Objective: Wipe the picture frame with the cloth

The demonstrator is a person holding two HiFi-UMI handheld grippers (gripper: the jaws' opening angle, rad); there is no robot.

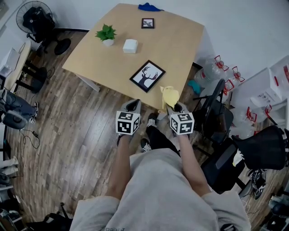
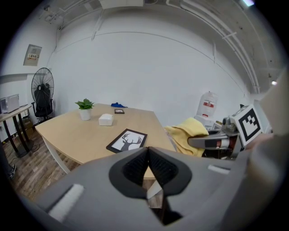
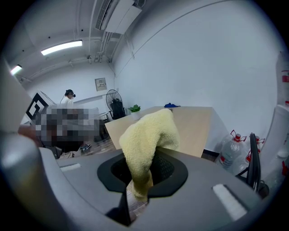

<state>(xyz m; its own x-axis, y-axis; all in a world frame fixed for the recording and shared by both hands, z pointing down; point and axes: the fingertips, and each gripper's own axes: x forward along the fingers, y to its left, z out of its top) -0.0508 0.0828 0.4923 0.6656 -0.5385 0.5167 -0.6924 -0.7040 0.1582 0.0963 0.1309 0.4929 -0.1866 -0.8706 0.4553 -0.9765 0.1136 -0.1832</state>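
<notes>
One picture frame (image 1: 147,76), black-edged with a deer silhouette on white, lies flat on the light wooden table (image 1: 180,40), close to the table edge nearest us and touched by neither gripper. We hold the yellow cloth (image 1: 170,96) in the right gripper (image 1: 174,107): its jaws pinch the lower end of the cloth, and the rest bunches up above them, just off the table edge to the right of the frame. The left gripper (image 1: 132,104) hangs beside it over the floor, its jaws pressed together with nothing between them. Farther across the table, a white pot (image 1: 108,42) contains a small green plant (image 1: 106,32), and a white box (image 1: 130,46) stands just beside the pot; we cannot tell what the box contains. Beyond these, a second, smaller frame (image 1: 147,23) lies flat, and a blue cloth (image 1: 150,7) sits at the far edge. The table stands on a dark wood-plank floor (image 1: 81,131) against a white wall. To the right, we see a large clear water bottle (image 1: 208,72) and black office chairs (image 1: 216,117). A standing fan (image 1: 38,18) occupies the far left corner.
</notes>
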